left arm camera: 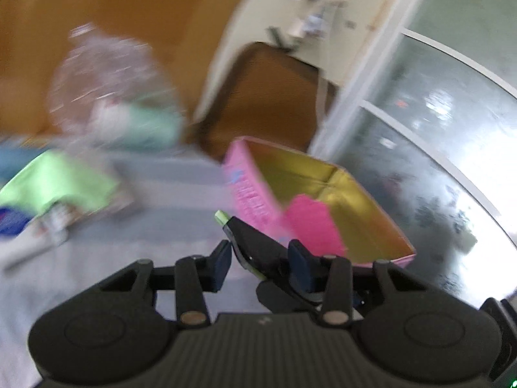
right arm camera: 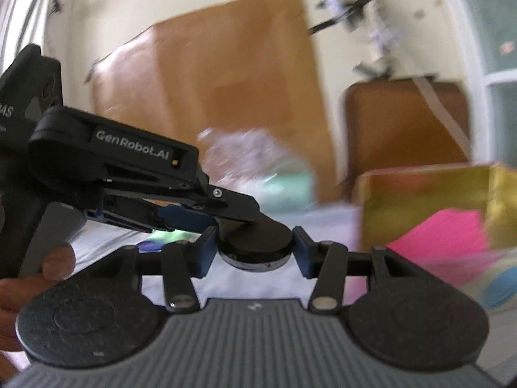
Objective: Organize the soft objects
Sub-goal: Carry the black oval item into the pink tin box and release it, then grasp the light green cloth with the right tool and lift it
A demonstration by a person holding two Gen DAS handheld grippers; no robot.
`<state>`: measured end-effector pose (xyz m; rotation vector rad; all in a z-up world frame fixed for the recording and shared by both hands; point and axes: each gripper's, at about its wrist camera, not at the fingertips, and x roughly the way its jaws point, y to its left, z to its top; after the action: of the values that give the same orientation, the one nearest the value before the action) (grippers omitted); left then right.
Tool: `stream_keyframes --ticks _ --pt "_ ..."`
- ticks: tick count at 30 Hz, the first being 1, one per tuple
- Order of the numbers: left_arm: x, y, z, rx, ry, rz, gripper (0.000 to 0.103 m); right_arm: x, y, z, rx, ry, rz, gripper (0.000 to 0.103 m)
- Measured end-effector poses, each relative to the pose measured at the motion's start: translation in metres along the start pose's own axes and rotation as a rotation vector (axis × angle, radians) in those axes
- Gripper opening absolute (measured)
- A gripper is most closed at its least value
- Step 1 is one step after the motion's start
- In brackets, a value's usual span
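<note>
A pink box with a gold inside (left arm camera: 326, 190) stands open on the pale bed sheet (left arm camera: 155, 187), with a pink cloth (left arm camera: 313, 223) in it. It also shows in the right wrist view (right arm camera: 429, 194), with the pink cloth (right arm camera: 446, 236). My left gripper (left arm camera: 260, 258) is open just short of the box's near corner; the right gripper's black body crosses between its fingers. My right gripper (right arm camera: 253, 249) is open, with the left gripper's (right arm camera: 181, 216) round black part between its fingers. A green cloth (left arm camera: 61, 181) lies at the left.
A clear plastic bag with mint-green and white soft things (left arm camera: 119, 97) leans on brown cardboard (left arm camera: 106, 16) at the back. A brown chair back (left arm camera: 268, 97) stands behind the box. A glass door (left arm camera: 436, 129) is at the right. Both views are blurred.
</note>
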<state>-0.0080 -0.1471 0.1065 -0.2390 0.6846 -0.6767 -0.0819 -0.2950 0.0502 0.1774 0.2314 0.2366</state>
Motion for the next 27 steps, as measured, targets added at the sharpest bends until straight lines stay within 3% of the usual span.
stream_keyframes --ticks 4,10,12,15,18,22,27 --pt "0.043 -0.036 0.013 0.044 0.042 -0.058 0.039 -0.007 -0.043 0.006 0.017 -0.021 -0.122 0.053" --pt "0.107 -0.071 0.013 0.095 0.106 -0.067 0.039 0.004 -0.088 0.001 -0.005 0.034 -0.303 0.054" --pt "0.118 -0.075 0.01 0.107 0.117 -0.052 0.042 0.004 -0.098 -0.001 0.009 0.043 -0.371 0.057" --pt "0.111 -0.071 0.006 0.1 0.102 -0.056 0.042 -0.007 -0.101 -0.006 0.043 0.007 -0.389 0.058" --pt "0.086 -0.057 0.005 0.092 0.062 -0.051 0.042 -0.017 -0.09 -0.007 0.044 -0.031 -0.393 0.058" --pt "0.041 -0.023 -0.003 0.075 -0.001 0.003 0.042 -0.018 -0.065 0.0 0.009 -0.077 -0.318 0.058" --pt "-0.014 0.051 -0.035 0.012 -0.055 0.211 0.042 0.002 -0.015 0.002 -0.074 -0.039 -0.134 0.057"
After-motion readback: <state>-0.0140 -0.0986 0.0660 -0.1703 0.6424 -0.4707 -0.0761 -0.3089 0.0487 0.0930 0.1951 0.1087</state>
